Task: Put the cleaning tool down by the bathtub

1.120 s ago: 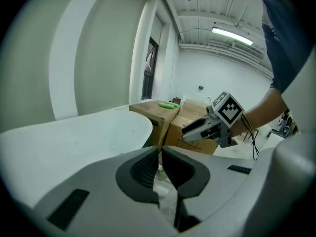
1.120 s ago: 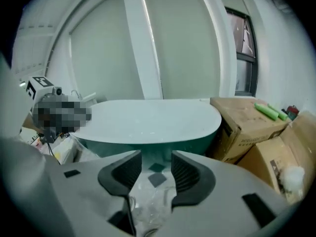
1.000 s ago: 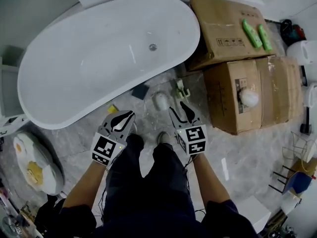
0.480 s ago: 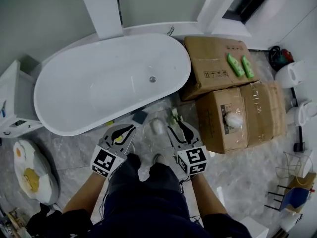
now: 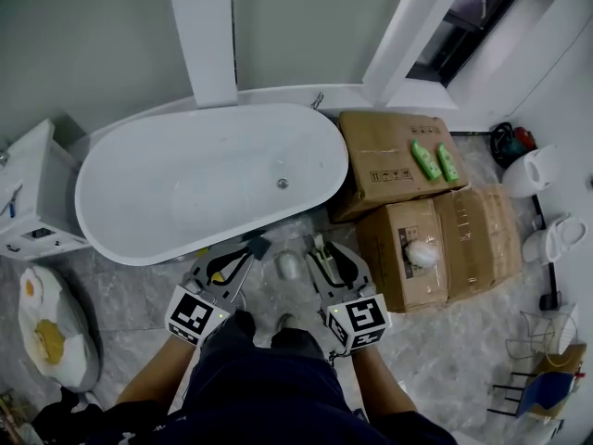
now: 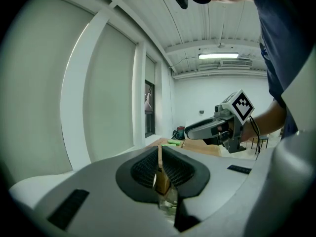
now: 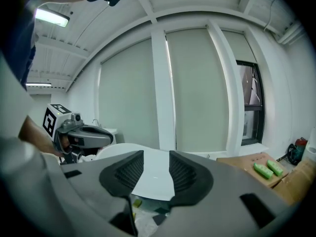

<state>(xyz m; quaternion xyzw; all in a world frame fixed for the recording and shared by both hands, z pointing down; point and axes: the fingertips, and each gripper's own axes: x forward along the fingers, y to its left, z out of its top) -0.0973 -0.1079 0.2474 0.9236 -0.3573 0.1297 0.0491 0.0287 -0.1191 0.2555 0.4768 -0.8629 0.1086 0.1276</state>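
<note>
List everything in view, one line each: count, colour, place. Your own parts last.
bathtub: one, white, centre, against the wall
cardboard boxes: two, brown, right of the bathtub
bottles: two, green, lying on the farther box
round object: one, white, on the nearer box
square pad: one, dark, floor beside the bathtub
lump: one, whitish, floor, seen between the grippers
egg-shaped mat: one, white and yellow, floor lower left
cabinet: one, white, left of the bathtub
left gripper: one, grey, jaws together, empty
right gripper: one, grey, jaws apart, just been closing slightly, nothing between
</note>
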